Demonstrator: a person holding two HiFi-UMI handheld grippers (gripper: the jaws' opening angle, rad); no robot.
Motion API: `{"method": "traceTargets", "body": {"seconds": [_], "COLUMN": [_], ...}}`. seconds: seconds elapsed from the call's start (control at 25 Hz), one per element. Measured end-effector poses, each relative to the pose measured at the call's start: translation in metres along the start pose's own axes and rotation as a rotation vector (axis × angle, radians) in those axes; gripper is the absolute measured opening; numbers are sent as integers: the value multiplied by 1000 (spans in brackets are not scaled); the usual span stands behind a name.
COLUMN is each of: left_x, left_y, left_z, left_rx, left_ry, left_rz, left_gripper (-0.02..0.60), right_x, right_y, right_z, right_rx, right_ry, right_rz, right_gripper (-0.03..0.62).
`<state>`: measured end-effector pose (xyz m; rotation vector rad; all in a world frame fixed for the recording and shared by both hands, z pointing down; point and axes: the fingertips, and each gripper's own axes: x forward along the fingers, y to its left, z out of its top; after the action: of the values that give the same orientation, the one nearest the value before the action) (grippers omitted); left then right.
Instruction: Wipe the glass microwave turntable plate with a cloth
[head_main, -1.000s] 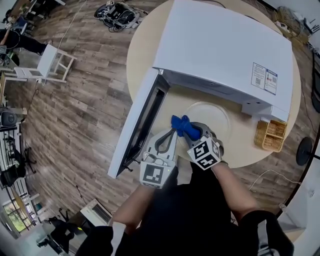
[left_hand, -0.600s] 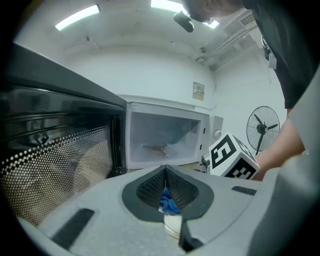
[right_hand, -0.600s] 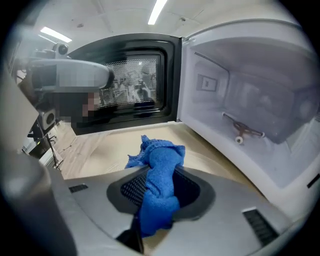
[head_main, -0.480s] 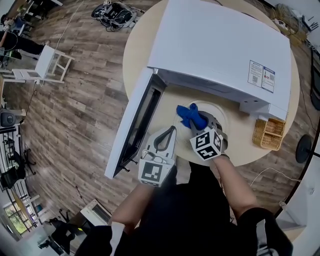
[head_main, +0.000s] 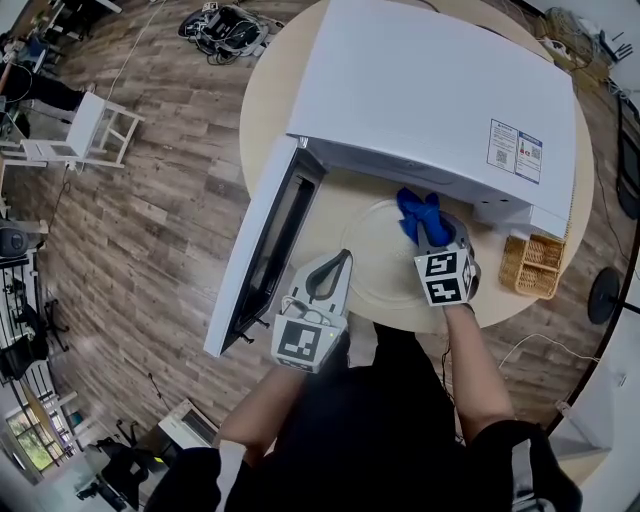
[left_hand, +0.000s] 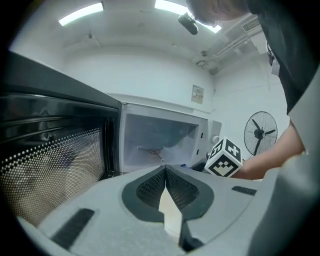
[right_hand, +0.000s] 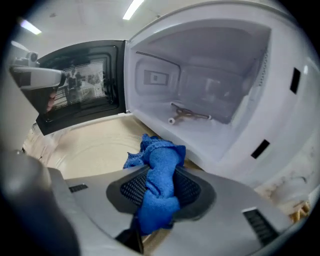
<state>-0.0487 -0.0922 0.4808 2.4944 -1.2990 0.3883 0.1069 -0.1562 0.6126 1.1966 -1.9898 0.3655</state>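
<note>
The clear glass turntable plate (head_main: 378, 262) lies flat on the round table, just in front of the open white microwave (head_main: 440, 90). My right gripper (head_main: 428, 230) is shut on a bunched blue cloth (head_main: 418, 212) and holds it over the plate's far right rim, near the oven mouth. In the right gripper view the cloth (right_hand: 159, 172) bulges out between the jaws, with the plate (right_hand: 85, 150) to its left. My left gripper (head_main: 338, 266) is shut on nothing, at the plate's near left edge. In the left gripper view its tips (left_hand: 164, 168) point at the oven cavity.
The microwave door (head_main: 265, 245) hangs open to the left of the plate. A small wicker basket (head_main: 524, 268) sits at the table's right edge. The bare roller ring (right_hand: 187, 115) lies inside the cavity. A white chair (head_main: 85, 130) and cables (head_main: 225, 22) are on the wooden floor.
My right gripper carried the blue cloth right and away from me across the plate, from its near left side to its far right rim. The left gripper barely moved.
</note>
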Motion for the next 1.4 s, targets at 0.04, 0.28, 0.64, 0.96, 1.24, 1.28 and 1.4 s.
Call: {"method": "traceTargets", "body": {"seconds": [0.04,0.28,0.64,0.96,1.24,1.28,1.4], "left_x": [1,3,-5,-20,-32,-33,-36], "left_y": [0,-3,5,8,15,16,18], "left_z": [-1,-5,1,-10,-13,-14,-17], "left_rx": [1,3,-57,-74,-89,-92,-93], "left_ry": [2,8,-24,-18,-26,-26,-19], "left_rz": [-2,-15,9,36,60,64,70], "left_gripper": [6,6,6,6,6,6,6], "right_x": [-2,-10,-39,-42,-25,-24,-22], "right_y": [-6,-27,9,118,186,187,186], "right_z": [-3,-18,21,38,13,12,15], "right_rx": [14,71,44,-64,-162,-170,-177], "right_ry": [2,7,-134,-169,-73,-66,-61], "right_rz": [-15,-81,23,271,382,374,361], "right_gripper": [120,120,115,115,112,112,112]}}
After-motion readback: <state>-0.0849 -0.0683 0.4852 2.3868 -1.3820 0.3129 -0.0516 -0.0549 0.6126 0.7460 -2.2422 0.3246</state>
